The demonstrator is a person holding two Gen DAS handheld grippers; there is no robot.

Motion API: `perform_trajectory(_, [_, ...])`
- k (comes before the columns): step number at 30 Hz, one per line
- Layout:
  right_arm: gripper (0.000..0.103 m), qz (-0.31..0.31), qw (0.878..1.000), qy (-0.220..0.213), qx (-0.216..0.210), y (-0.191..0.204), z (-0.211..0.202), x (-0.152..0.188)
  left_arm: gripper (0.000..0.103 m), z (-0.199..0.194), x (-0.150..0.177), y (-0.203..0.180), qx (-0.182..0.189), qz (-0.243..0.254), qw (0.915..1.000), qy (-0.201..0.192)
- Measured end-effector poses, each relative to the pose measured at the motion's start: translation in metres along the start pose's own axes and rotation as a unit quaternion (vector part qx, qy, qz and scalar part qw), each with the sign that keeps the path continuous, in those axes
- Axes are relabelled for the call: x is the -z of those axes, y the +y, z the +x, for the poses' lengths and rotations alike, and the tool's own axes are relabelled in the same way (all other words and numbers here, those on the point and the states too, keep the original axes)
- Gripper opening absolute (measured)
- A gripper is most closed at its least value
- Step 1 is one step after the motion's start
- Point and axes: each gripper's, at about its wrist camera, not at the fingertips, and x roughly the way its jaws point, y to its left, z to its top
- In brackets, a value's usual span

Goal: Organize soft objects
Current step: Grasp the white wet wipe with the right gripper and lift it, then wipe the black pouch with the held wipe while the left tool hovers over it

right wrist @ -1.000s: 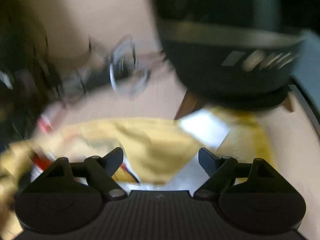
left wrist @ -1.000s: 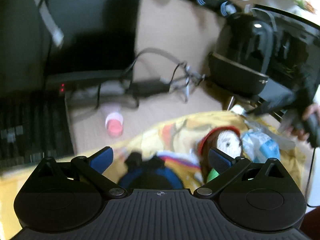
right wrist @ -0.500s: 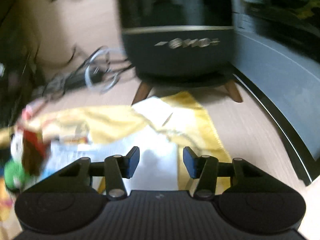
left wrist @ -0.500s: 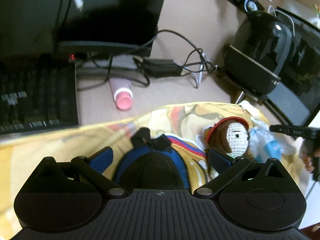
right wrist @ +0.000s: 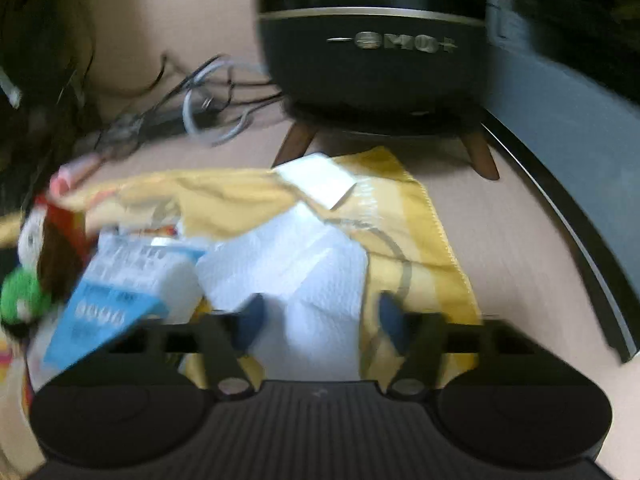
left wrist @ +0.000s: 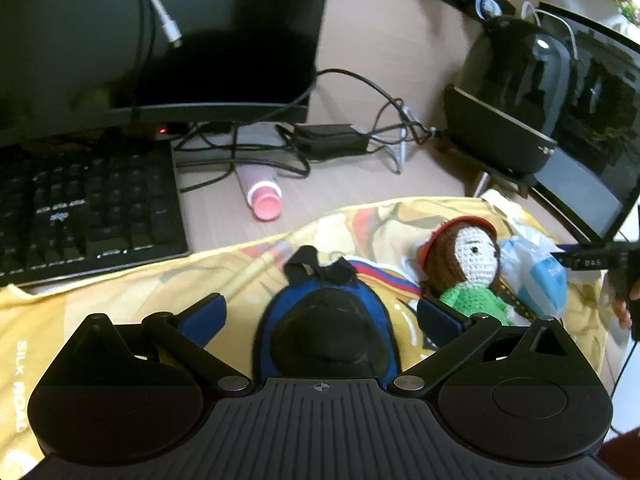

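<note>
Left gripper (left wrist: 319, 312): jaws spread wide, nothing held. Between the blue pads sits a small blue-and-black backpack-shaped pouch (left wrist: 328, 332), resting on the yellow printed cloth (left wrist: 120, 304); pads appear clear of it on both sides. Just right of the pouch, the crochet doll (left wrist: 466, 268) (brown hair, red hat, green top) lies on the same cloth, partly behind the right pad. Beyond the doll's head, a plastic-wrapped tissue pack (left wrist: 536, 272) with a blue label.

Right gripper (right wrist: 318, 316): view motion-blurred; jaws part-open, straddling white tissue paper (right wrist: 296, 276) on the cloth. Contact with the paper cannot be told. Left of it, the blue-labelled pack (right wrist: 120, 300), then the doll (right wrist: 28, 272) at the frame edge. A white slip (right wrist: 320, 182) lies on the cloth's far corner.

Surroundings, left view: a pink-capped tube (left wrist: 262, 192) on the desk (left wrist: 380, 64) past the cloth; black keyboard (left wrist: 80, 208) to the left, its near edge touching the cloth; tangled cables and a power brick (left wrist: 332, 140); dark monitor (left wrist: 160, 40) behind. A black rounded appliance (right wrist: 376, 40) on wooden legs stands just past the cloth's far corner.

Writing: "SILK ROAD" along the cloth's near left edge, last letters partly hidden; pack print and appliance markings are unreadable.
</note>
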Motion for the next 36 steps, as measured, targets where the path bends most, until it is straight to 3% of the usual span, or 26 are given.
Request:
perform_trajectory(2, [0.079, -0.003, 1.0, -0.009, 0.009, 0.004, 0.001, 0.003, 0.103, 0.006, 0.001, 0.004, 0.005, -0.018, 0.9997, 0.016])
perform_trajectory(5, [0.099, -0.009, 0.999, -0.028, 0.028, 0.02, 0.005, 0.011, 0.103, 0.019, 0.005, 0.007, 0.029, -0.043, 0.9973, 0.052])
perform_trajectory(7, [0.1, -0.004, 0.999, -0.03, 0.032, 0.026, 0.007, 0.01, 0.103, 0.027, 0.008, 0.009, 0.047, -0.056, 0.9945, 0.075])
perform_trajectory(12, [0.103, -0.005, 0.999, -0.022, 0.032, 0.029, 0.015, 0.002, 0.103, 0.029, 0.008, 0.004, 0.046, -0.043, 0.9948, 0.081])
perform_trajectory(13, [0.1, -0.006, 0.999, -0.024, 0.03, 0.028, 0.015, 0.002, 0.103, 0.029, 0.008, 0.003, 0.045, -0.039, 0.9949, 0.081])
perform_trajectory(15, [0.073, -0.019, 0.999, -0.027, 0.023, 0.025, 0.01, 0.001, 0.103, 0.03, 0.008, 0.001, 0.043, -0.033, 0.9952, 0.082])
perform_trajectory(16, [0.065, -0.025, 0.999, -0.027, 0.02, 0.024, 0.008, 0.0, 0.103, 0.03, 0.008, 0.0, 0.042, -0.03, 0.9953, 0.082])
perform_trajectory(18, [0.03, -0.037, 0.999, -0.017, 0.02, 0.02, 0.003, -0.002, 0.103, 0.03, 0.007, -0.002, 0.04, -0.023, 0.9955, 0.083])
perform_trajectory(22, [0.014, -0.052, 0.998, 0.003, 0.039, 0.01, -0.007, -0.007, 0.103, 0.028, 0.014, 0.005, 0.043, -0.022, 0.9957, 0.079])
perform_trajectory(25, [0.013, -0.049, 0.997, -0.044, 0.038, 0.015, -0.031, -0.025, 0.103, 0.026, 0.011, 0.006, 0.041, -0.02, 0.9958, 0.079])
perform_trajectory(27, [0.013, -0.056, 0.994, -0.096, 0.001, 0.037, -0.049, -0.041, 0.103, 0.022, 0.007, 0.008, 0.036, -0.03, 0.996, 0.076])
perform_trajectory(28, [0.013, -0.059, 0.99, -0.121, -0.04, 0.053, -0.058, -0.051, 0.103, 0.019, 0.005, 0.007, 0.027, -0.023, 0.9969, 0.071])
perform_trajectory(30, [0.013, -0.062, 0.978, -0.129, -0.154, 0.088, -0.061, -0.066, 0.103, 0.011, 0.003, 0.002, 0.003, 0.001, 0.9984, 0.056])
perform_trajectory(32, [0.013, -0.075, 0.958, -0.091, -0.262, 0.129, -0.047, -0.074, 0.103, 0.008, 0.005, -0.006, -0.027, 0.042, 0.9976, 0.048])
perform_trajectory(35, [0.013, -0.127, 0.929, -0.02, -0.348, 0.199, -0.01, -0.064, 0.103, 0.011, 0.012, -0.014, -0.038, 0.073, 0.9945, 0.065])
perform_trajectory(36, [0.013, -0.143, 0.923, -0.002, -0.357, 0.217, 0.003, -0.056, 0.103, 0.012, 0.015, -0.016, -0.038, 0.079, 0.9935, 0.073])
